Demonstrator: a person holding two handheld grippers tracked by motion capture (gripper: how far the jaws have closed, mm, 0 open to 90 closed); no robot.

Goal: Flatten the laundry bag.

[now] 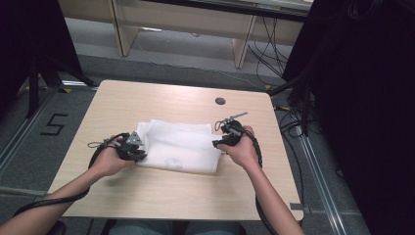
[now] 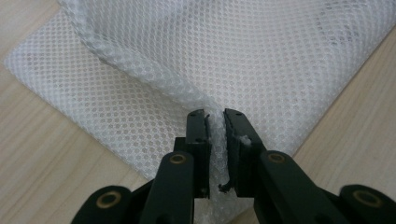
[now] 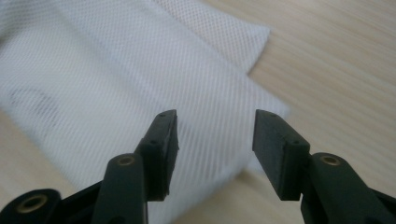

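Both forearms come in from the near edge of the light wooden table (image 1: 147,196). The left claw (image 1: 132,147) pinches the left edge of the white mesh cloth (image 1: 181,144), which lies folded in the middle of the table. The right claw (image 1: 227,134) hangs wide over the cloth's right edge, gripping nothing. Up close, the left gripper view shows a bunched fold (image 2: 215,135) squeezed tight.

surface: wooden table (image 1: 147,193); on it: folded white mesh cloth (image 1: 183,147)
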